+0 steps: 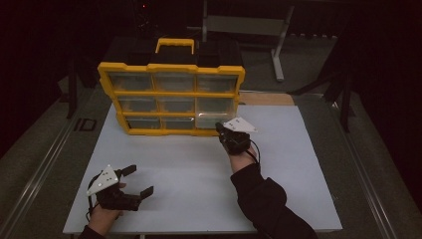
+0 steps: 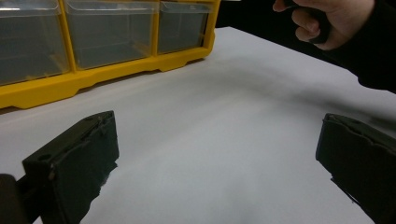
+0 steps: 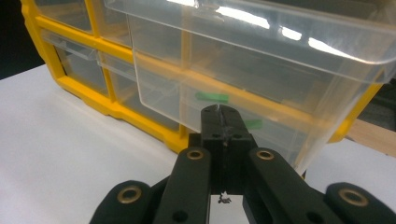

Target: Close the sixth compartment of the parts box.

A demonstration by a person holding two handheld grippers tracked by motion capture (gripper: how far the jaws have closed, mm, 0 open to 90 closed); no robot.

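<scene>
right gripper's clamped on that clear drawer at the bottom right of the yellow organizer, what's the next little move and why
Probably keep drawing the clear drawer straight back toward the person. The right gripper has its jaws shut on the drawer's front edge, and the drawer already juts out of the yellow organizer, so a level pull should slide it farther. The left gripper rests open on the white table, away from the work.

Dim lab or workshop: white worktable point(image 1: 199, 189), yellow parts organiser point(image 1: 171, 97), metal stand point(image 1: 278, 50)

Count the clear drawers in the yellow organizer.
8 drawers in the yellow organizer: three across the top row, two small ones mid-row at left, two on the bottom at left, and one tall drawer at lower right, pulled partly out.
</scene>
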